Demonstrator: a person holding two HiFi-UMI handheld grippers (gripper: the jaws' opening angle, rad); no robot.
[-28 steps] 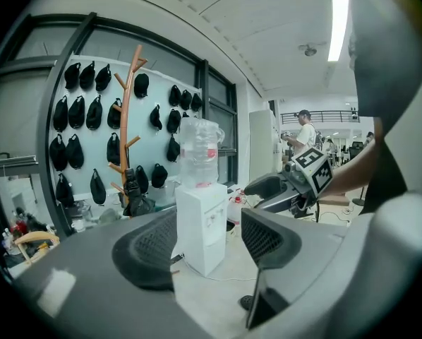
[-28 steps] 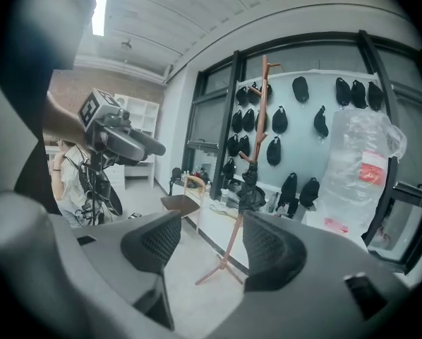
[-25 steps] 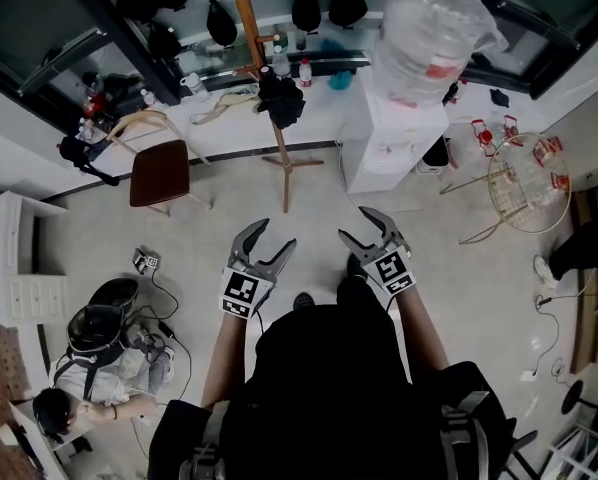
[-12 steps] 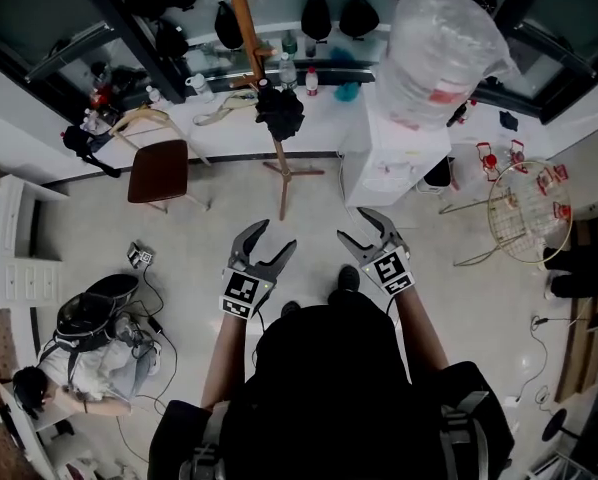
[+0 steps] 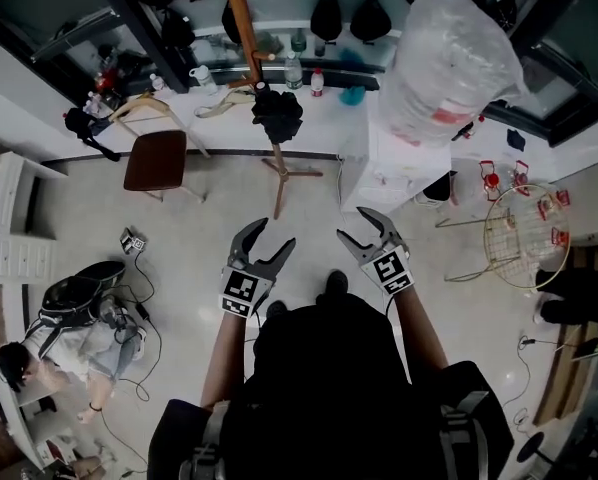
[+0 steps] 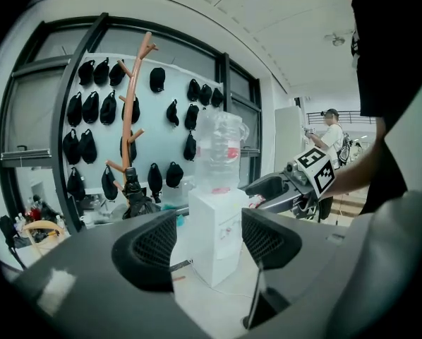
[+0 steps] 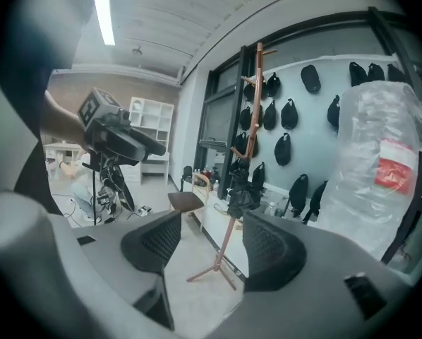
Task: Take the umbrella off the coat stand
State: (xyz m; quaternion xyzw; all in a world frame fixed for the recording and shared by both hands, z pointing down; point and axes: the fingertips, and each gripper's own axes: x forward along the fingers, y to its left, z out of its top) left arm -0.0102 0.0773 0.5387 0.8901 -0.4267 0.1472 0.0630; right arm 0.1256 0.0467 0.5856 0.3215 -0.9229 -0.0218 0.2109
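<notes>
Two claws, the left claw (image 5: 275, 234) and the right claw (image 5: 355, 224), are both open and hold nothing. At the upper middle, one black umbrella (image 5: 277, 113) hangs on one coat stand (image 5: 241, 18). One brown chair (image 5: 155, 160) stands to its left.

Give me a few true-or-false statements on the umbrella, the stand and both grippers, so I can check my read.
1. The umbrella hangs on the coat stand. True.
2. The left gripper is shut on the umbrella. False: its jaws are apart and empty, well short of the stand.
3. The right gripper has open, empty jaws. True.
4. In the head view, the brown chair stands right of the stand. False: it is on the left; the water dispenser is on the right.
</notes>
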